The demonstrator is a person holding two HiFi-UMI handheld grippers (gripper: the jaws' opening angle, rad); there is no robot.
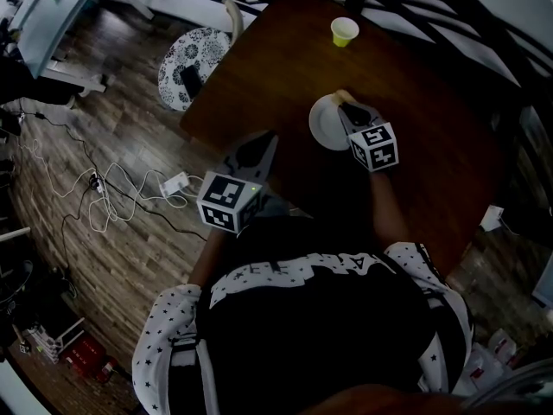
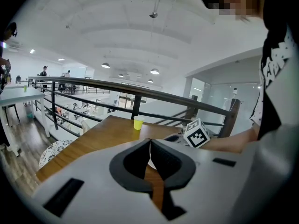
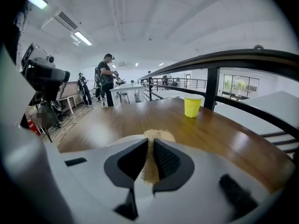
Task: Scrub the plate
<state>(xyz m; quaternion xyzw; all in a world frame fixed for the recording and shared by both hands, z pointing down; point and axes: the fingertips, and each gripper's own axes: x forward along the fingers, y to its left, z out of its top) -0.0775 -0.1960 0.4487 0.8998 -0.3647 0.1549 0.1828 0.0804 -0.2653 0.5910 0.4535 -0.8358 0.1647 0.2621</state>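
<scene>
right gripper (image 3: 150,143) is clenched on a tan sponge (image 3: 159,135) and holds it over the far part of the white plate (image 1: 324,128), which sits on the wooden table (image 1: 276,67) near a yellow paper cup (image 1: 344,31). left gripper (image 2: 150,142) has its jaws pressed together on nothing, well apart from the plate at the table's near edge. scrubbing looks to be in hand; the next move calls for rubbing the sponge across the plate's surface, perhaps with the left gripper steadying the rim.
</scene>
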